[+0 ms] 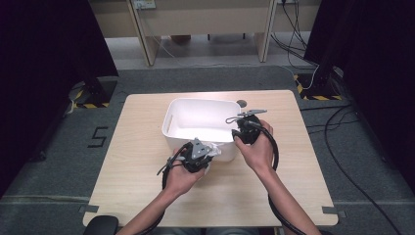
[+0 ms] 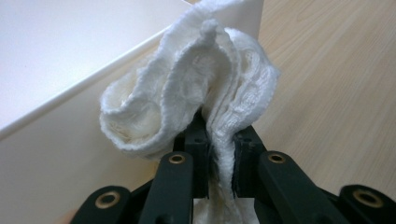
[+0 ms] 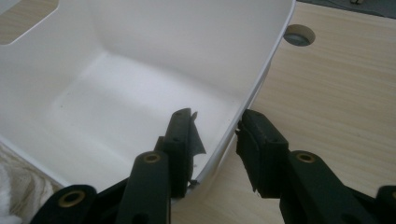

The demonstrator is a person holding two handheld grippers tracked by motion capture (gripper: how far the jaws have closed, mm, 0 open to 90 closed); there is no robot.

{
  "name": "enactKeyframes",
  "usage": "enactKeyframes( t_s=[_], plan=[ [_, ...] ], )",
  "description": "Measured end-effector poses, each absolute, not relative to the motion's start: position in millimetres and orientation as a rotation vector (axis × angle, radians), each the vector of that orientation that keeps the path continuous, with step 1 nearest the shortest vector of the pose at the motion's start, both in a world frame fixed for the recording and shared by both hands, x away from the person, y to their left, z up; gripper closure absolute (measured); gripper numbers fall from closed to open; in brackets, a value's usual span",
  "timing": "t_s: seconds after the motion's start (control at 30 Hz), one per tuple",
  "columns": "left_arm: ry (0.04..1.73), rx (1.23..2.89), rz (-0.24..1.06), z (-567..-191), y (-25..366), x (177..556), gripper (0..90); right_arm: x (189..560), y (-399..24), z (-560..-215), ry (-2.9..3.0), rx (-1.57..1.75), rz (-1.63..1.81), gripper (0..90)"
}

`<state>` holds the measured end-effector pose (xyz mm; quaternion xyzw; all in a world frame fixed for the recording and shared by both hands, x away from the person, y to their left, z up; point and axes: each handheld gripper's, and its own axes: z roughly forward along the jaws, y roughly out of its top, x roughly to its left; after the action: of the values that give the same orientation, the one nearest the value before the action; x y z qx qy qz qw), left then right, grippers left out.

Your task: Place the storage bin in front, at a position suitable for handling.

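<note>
A white plastic bin (image 1: 200, 120) stands on a pale wooden table (image 1: 132, 161), and everything else can be placed against it. The left gripper (image 2: 219, 154) sits just outside the bin's near wall, at the person's side of the table, and its two black jaws are clenched on a white textured cloth (image 2: 201, 88); the cloth is pinched between the pads and bunches up above them in soft folds, leaning against the outside of the bin wall. In the high view the same cloth (image 1: 214, 151) shows as a crumpled white wad touching the bin's near right corner, beside the left gripper (image 1: 205, 155). The right gripper (image 3: 215, 140) straddles the bin's right-hand rim: one jaw is inside the bin, the other outside over the table, with the thin wall between them. The jaws stand apart and a gap shows between the outer pad and the wall, so the rim is not clamped. A round hole (image 3: 299, 35) in the table lies just beyond the bin's far right corner.
</note>
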<state>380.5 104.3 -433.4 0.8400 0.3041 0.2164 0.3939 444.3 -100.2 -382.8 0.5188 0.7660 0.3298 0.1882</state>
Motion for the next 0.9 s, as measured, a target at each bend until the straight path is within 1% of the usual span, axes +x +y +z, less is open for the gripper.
enactKeyframes(
  t_s=[0.17, 0.23, 0.27, 0.37, 0.9],
  plan=[
    [0.773, 2.134, 0.554, -433, 105, 381, 79.7, 443, -102, -377, 2.143, 1.481, 0.955, 64.1],
    [0.773, 2.132, 0.554, -433, 105, 381, 79.7, 442, -104, -374, 2.132, 1.492, 0.971, 67.1],
    [0.773, 2.132, 0.554, -433, 105, 381, 79.7, 442, -104, -373, 2.133, 1.495, 0.974, 70.3],
    [0.774, 2.139, 0.555, -433, 105, 382, 79.7, 441, -104, -372, 2.136, 1.498, 0.956, 73.2],
    [0.762, 2.145, 0.544, -429, 93, 386, 79.7, 441, -102, -374, 2.129, 1.496, 0.962, 74.2]
  ],
)
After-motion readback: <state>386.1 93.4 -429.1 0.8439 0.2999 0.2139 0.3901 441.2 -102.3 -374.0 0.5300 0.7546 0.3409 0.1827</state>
